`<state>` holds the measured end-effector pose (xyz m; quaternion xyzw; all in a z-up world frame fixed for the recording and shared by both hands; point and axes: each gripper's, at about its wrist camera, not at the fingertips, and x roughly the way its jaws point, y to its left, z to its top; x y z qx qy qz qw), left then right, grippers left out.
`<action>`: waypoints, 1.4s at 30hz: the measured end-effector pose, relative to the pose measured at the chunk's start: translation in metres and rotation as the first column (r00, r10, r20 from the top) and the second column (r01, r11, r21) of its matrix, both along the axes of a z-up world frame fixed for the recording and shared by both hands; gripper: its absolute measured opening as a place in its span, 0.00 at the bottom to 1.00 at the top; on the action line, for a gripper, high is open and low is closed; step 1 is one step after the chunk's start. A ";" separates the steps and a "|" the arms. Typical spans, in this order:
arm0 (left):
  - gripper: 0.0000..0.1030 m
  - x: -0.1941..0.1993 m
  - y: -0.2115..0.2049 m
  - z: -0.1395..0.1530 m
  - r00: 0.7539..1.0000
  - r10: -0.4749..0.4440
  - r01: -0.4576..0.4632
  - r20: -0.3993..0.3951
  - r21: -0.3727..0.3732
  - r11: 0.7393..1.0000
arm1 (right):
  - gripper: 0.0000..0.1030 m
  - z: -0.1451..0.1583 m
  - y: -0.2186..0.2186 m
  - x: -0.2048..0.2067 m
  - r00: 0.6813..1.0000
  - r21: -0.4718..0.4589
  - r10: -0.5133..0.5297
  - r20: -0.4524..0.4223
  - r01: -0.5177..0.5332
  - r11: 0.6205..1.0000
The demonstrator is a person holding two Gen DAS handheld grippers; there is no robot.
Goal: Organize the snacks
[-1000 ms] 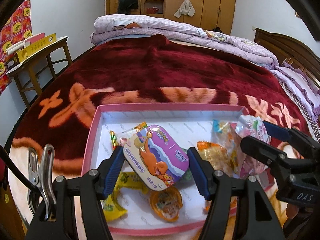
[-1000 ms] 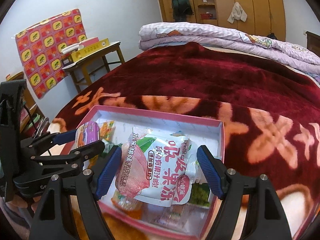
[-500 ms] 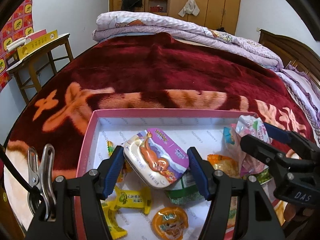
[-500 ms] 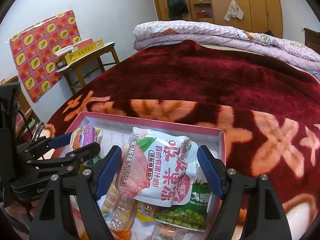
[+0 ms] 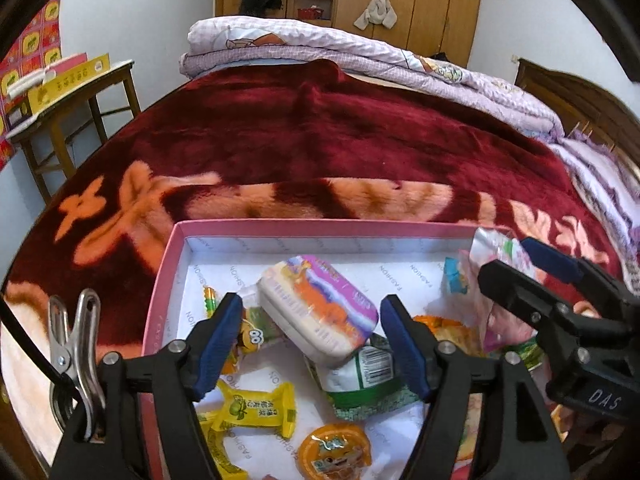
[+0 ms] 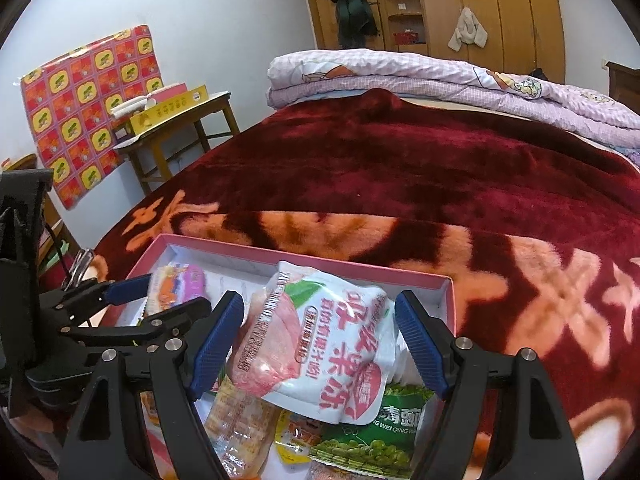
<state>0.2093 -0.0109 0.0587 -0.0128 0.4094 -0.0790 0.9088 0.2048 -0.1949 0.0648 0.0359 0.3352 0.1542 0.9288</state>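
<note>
A pink-rimmed box point(image 5: 320, 226) lies on the red blanket with snacks inside. My left gripper point(image 5: 312, 328) hovers over it and its jaws are opening. The purple-lidded jelly cup point(image 5: 320, 308) sits between the blue pads, with a gap on each side. The cup leans tilted on a green packet point(image 5: 360, 376). My right gripper point(image 6: 316, 328) is shut on a white and pink jelly pouch point(image 6: 320, 344), held above the box's right half. The left gripper point(image 6: 178, 292) and the cup point(image 6: 176, 284) also show at the left of the right wrist view.
Yellow candies point(image 5: 256, 404), an orange jelly cup point(image 5: 334, 450) and a green pea packet point(image 6: 368, 444) lie in the box. The red blanket point(image 5: 320, 140) spreads beyond it to a folded quilt point(image 5: 320, 52). A wooden table point(image 5: 60, 92) stands left of the bed.
The left jaws have widened and come off the purple-lidded cup, which now rests tilted on the packets. The right gripper still holds the pouch in the same place.
</note>
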 end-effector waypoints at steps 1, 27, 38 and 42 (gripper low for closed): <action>0.76 -0.001 0.002 0.002 1.000 0.004 -0.004 0.002 -0.014 1.000 | 0.77 0.002 0.000 -0.001 1.000 0.002 0.003 0.006 -0.003 1.000; 0.77 -0.065 0.007 0.023 1.000 0.004 -0.003 0.012 -0.015 1.000 | 0.77 0.020 0.003 -0.057 1.000 0.095 0.024 -0.004 -0.024 0.995; 0.77 -0.099 0.006 0.023 1.000 -0.010 0.010 0.001 -0.023 1.000 | 0.77 0.009 0.008 -0.096 0.998 0.098 0.043 -0.055 -0.037 0.994; 0.77 -0.109 0.004 0.018 1.000 -0.021 0.021 -0.015 -0.015 1.000 | 0.77 0.007 0.006 -0.104 0.997 0.098 0.040 -0.064 -0.034 0.995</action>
